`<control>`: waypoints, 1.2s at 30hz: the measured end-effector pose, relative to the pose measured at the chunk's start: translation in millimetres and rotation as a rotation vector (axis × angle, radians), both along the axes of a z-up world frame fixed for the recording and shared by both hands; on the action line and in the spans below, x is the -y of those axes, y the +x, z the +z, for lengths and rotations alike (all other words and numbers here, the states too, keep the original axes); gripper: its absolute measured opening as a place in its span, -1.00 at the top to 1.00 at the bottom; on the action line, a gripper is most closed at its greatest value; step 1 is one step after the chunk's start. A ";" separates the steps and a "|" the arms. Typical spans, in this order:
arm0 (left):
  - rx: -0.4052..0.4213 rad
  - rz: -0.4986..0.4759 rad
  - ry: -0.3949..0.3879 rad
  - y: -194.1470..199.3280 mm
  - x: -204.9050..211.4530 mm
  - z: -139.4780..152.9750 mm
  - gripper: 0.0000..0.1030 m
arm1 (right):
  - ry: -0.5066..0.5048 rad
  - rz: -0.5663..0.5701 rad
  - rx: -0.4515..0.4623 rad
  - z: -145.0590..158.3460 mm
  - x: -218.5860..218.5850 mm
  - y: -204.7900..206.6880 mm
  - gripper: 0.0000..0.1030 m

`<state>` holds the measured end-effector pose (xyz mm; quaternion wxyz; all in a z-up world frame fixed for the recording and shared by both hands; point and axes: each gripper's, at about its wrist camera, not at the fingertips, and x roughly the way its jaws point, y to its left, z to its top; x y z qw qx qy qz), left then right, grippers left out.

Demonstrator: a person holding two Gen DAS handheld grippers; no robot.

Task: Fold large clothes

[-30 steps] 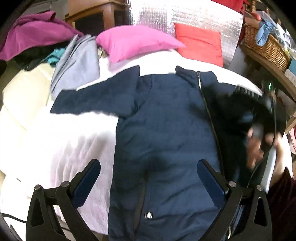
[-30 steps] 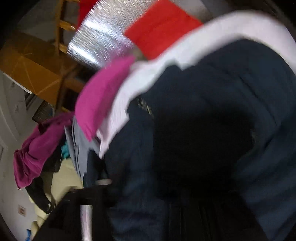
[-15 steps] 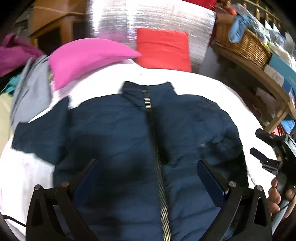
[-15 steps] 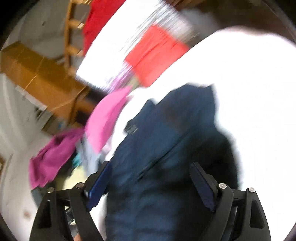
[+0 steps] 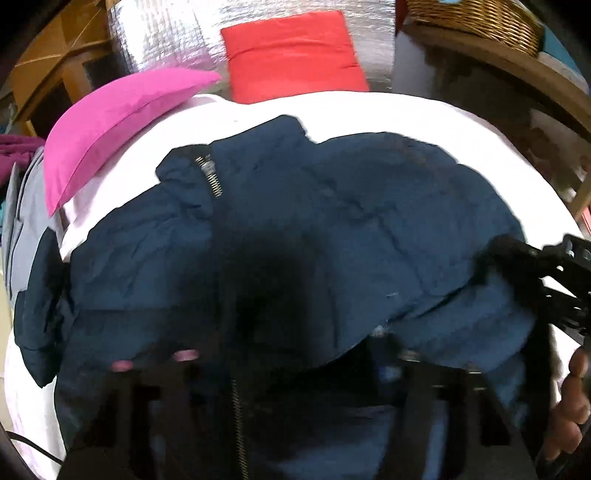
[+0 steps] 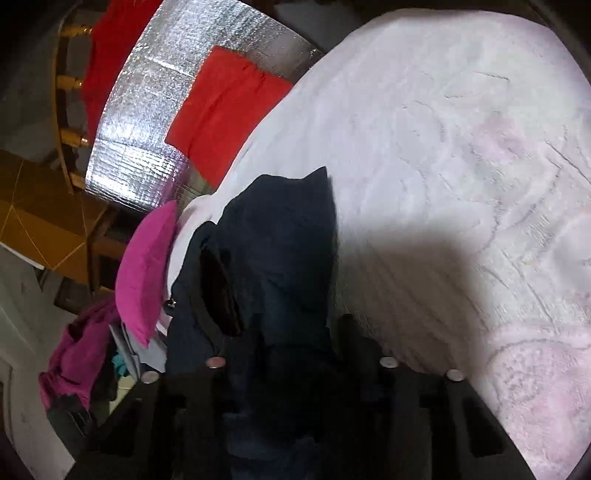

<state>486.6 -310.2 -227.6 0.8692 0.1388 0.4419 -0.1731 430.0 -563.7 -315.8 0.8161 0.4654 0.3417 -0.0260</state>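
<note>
Both grippers have just been closing with jacket fabric between their jaws: left gripper (image 5: 291,365) sits over the hem near the zipper (image 5: 212,179), right gripper (image 6: 295,354) over the sleeve edge; pad contact is too dark and blurred to confirm. Navy jacket (image 5: 295,229) lies front-up on the white bedspread (image 6: 461,166), collar toward the pink pillow (image 5: 110,122) and red pillow (image 5: 291,55).

1 navy jacket (image 5: 332,229), 1 pink pillow (image 5: 122,122), 1 red pillow (image 5: 291,55), 1 wicker basket (image 5: 476,18)
</note>
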 end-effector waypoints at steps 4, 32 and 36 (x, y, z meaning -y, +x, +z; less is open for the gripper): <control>-0.024 0.020 -0.116 17.3 -31.7 9.3 0.71 | -0.045 -0.006 -0.002 3.1 -6.1 1.1 0.49; -0.240 0.162 -0.604 4.7 -213.2 6.5 -0.27 | -0.197 0.010 -0.076 8.7 -12.9 -5.0 0.48; -0.203 0.147 -0.573 2.4 -212.8 12.7 -0.27 | -0.208 0.013 -0.076 9.2 -14.1 -5.6 0.48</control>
